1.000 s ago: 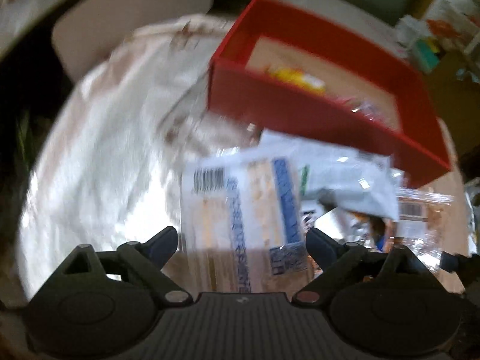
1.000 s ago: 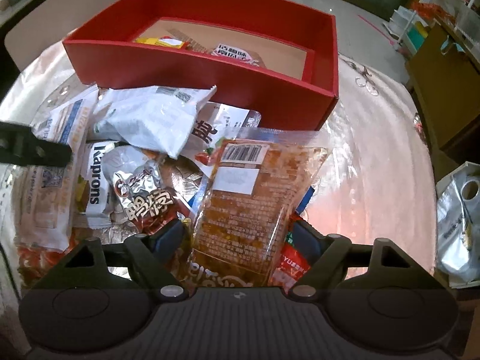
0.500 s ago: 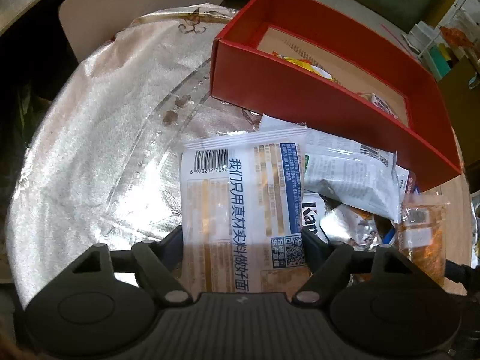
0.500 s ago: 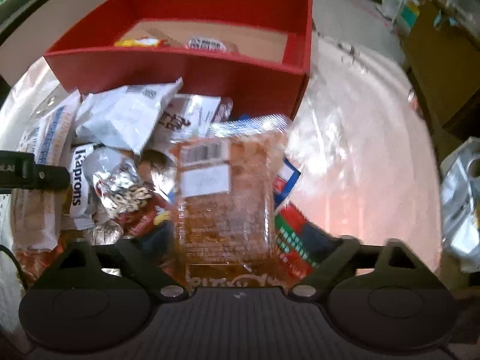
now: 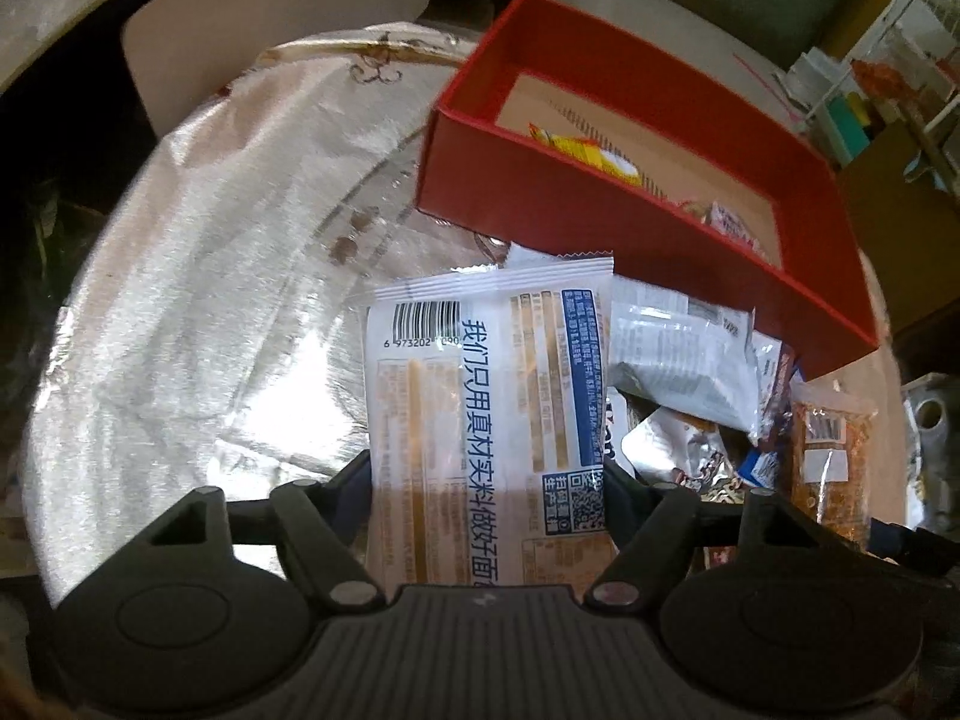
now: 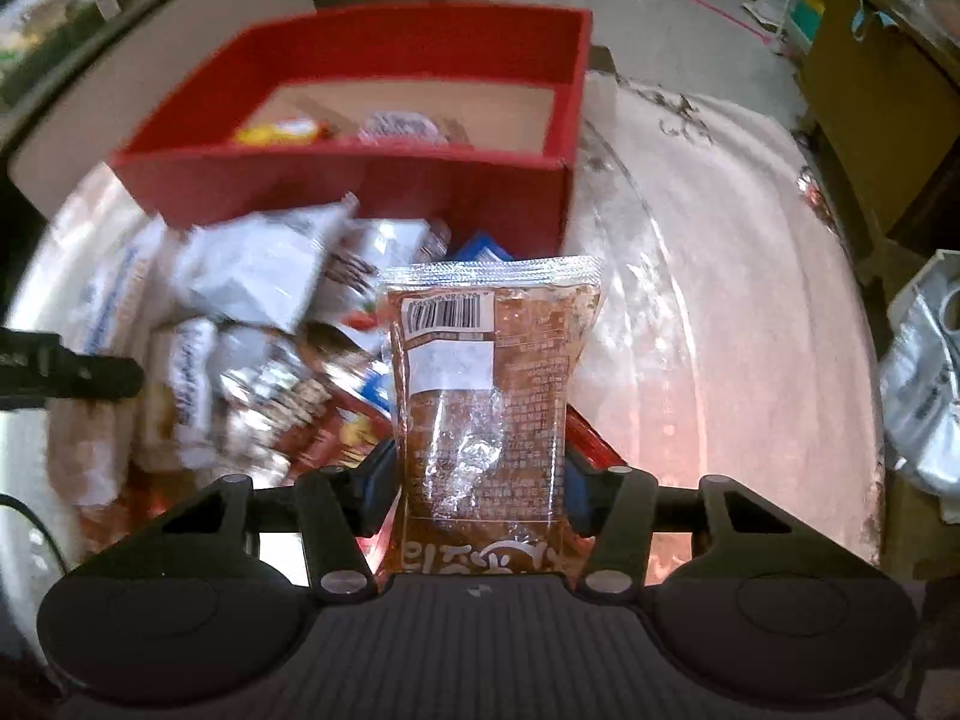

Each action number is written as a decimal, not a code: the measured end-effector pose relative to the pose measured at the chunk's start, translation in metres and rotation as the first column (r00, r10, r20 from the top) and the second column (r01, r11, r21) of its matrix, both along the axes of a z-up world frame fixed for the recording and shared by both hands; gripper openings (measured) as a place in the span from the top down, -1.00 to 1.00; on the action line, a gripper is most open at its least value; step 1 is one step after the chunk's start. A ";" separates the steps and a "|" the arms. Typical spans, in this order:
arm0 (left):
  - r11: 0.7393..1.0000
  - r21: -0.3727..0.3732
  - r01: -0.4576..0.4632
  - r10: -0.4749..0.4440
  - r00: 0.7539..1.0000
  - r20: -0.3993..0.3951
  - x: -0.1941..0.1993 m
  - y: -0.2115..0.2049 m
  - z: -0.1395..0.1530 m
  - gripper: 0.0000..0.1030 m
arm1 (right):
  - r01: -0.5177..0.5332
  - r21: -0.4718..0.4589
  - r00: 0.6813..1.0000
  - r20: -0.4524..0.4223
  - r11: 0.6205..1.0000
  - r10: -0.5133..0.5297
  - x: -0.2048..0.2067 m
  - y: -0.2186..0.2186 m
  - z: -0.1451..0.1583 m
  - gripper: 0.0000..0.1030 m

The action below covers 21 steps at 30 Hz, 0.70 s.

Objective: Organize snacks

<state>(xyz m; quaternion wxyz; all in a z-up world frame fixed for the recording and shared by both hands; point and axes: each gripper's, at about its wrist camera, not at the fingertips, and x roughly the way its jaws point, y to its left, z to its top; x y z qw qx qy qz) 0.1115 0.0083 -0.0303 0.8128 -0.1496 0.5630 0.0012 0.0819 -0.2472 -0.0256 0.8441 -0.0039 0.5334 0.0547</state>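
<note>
My left gripper is shut on a white and blue noodle packet with a barcode, held above the table. My right gripper is shut on a clear brown snack bag, lifted above the snack pile. The red box stands behind the pile and holds a yellow packet and a white packet. The box also shows in the left wrist view, with the pile in front of it. The brown bag shows at the right there.
The round table has a shiny silvery cloth. The left gripper's black body reaches in at the left of the right wrist view. A silver bag sits off the table's right edge. A cardboard box stands beyond.
Both grippers closed on their packets and lifted them. The right gripper raised the brown bag and swung toward the red box. The left gripper steadied with the noodle packet.
</note>
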 end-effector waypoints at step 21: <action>0.998 0.036 0.051 -0.056 0.987 0.148 0.000 -0.025 0.037 -0.31 | -0.039 0.106 0.990 0.142 0.994 0.023 -0.003 0.012 0.049 -0.19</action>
